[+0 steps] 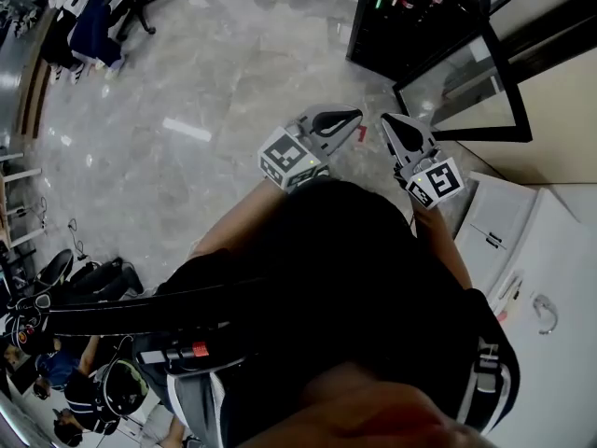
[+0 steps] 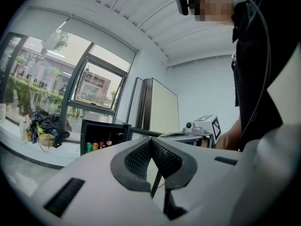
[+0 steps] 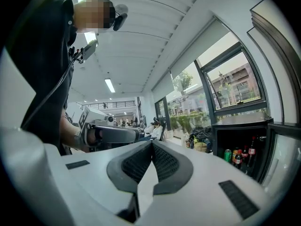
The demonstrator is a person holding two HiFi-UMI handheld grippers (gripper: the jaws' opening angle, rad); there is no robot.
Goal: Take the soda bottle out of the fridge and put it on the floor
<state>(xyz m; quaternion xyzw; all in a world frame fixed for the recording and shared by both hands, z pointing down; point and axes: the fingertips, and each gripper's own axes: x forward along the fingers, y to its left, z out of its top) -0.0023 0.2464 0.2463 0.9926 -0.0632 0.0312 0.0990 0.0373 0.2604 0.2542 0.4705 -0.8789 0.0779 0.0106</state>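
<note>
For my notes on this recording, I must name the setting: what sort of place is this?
Probably an open office or lab: a polished stone floor, a rolling office chair, tall windows, and a small black fridge standing open with drinks inside.

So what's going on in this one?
A person holds a gripper in each hand. The left gripper and the right gripper are both shut and empty, held out in front. Ahead is a small black fridge with its glass door open and bottles and cans inside. Nothing has been grasped yet, and both grippers are well short of the fridge.
</note>
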